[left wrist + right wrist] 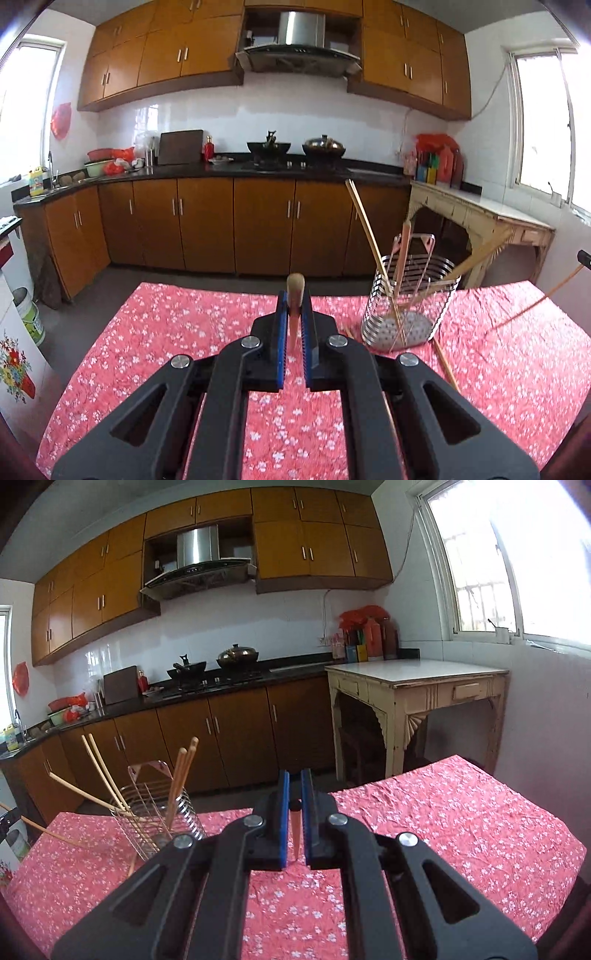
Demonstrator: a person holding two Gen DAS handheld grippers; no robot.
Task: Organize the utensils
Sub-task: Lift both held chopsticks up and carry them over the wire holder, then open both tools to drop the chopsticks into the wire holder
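Left gripper (294, 295) pinching chopstick (295, 286), blunt end poking past fingertips, left of wire utensil holder (410, 295). Right gripper (294, 775) clamped on reddish chopstick (296, 830), pointed tip toward camera, right of holder. Holder stands on pink floral tablecloth (184, 325), several chopsticks (364, 218) leaning inside. One loose chopstick (447, 365) lies on cloth just beside holder base.
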